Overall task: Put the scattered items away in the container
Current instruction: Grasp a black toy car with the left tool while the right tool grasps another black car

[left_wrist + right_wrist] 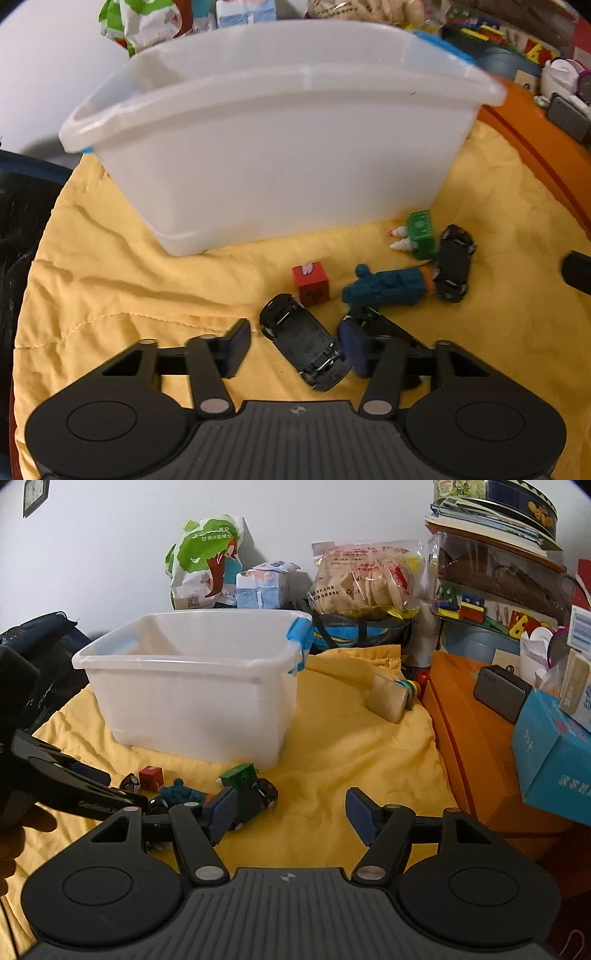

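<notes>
A white plastic bin (280,147) stands on a yellow cloth (129,280); it also shows in the right wrist view (192,698). In front of it lie an overturned black toy car (303,339), a red cube (310,282), a teal figure (384,288), a green block with white cones (419,234) and a second black car (452,264). My left gripper (295,349) is open, its fingers either side of the overturned car. My right gripper (290,816) is open and empty over bare cloth, right of the toys (243,786).
An orange box (476,738) borders the cloth on the right, with a blue carton (554,760) and a grey device (502,694) on it. A wooden block (388,698) lies behind the bin's right side. Snack bags and shelves fill the back.
</notes>
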A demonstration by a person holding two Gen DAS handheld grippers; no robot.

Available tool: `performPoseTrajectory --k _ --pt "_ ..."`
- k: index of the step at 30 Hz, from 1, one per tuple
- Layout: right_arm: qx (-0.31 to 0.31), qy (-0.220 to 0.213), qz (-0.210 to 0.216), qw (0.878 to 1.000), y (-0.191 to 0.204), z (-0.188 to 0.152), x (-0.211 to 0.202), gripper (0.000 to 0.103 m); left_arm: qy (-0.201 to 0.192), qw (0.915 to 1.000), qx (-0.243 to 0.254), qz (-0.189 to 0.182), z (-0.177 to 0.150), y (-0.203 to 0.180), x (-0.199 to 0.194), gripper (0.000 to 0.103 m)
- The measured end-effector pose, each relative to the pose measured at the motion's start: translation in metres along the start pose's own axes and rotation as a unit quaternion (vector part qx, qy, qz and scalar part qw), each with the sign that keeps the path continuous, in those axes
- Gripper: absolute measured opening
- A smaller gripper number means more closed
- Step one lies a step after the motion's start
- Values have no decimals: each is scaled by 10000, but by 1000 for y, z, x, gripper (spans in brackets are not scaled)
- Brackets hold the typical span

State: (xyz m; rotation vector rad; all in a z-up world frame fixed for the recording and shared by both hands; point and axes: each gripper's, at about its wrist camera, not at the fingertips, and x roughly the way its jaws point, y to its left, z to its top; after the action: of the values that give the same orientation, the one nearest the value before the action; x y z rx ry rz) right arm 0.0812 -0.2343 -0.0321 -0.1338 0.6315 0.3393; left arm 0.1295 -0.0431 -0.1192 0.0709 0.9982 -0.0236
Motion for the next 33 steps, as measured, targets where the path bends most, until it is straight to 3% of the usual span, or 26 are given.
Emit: performPoseTrajectory --k 2,8,16,22,28,29,31,33 --pt "-22 20 24 10000 2 -2 0 68 53 10000 -40 71 -2 4 4 32" --pt "-137 81 87 9998 11 -5 11 68 -4 9999 -60 147 -12 20 -2 32" --pt "-279 202 -49 9994 36 -9 57 68 -164 9996 6 230 -18 36 -22 32" --pt "-98 472 -153 9987 45 -18 80 66 -252 9995 -29 184 -21 48 -36 32" --pt "-44 457 -203 9987 48 -18 94 65 -297 9994 -19 189 -23 57 -41 32" --pt "-22 434 -168 9989 47 -17 96 61 -296 9994 -34 194 -22 59 -41 32" --pt "-67 437 -99 9990 48 -15 100 39 -303 9993 -44 196 -22 61 -42 32" --pt "-116 421 -59 9990 50 -12 98 31 -329 9993 -32 191 -21 62 -44 32"
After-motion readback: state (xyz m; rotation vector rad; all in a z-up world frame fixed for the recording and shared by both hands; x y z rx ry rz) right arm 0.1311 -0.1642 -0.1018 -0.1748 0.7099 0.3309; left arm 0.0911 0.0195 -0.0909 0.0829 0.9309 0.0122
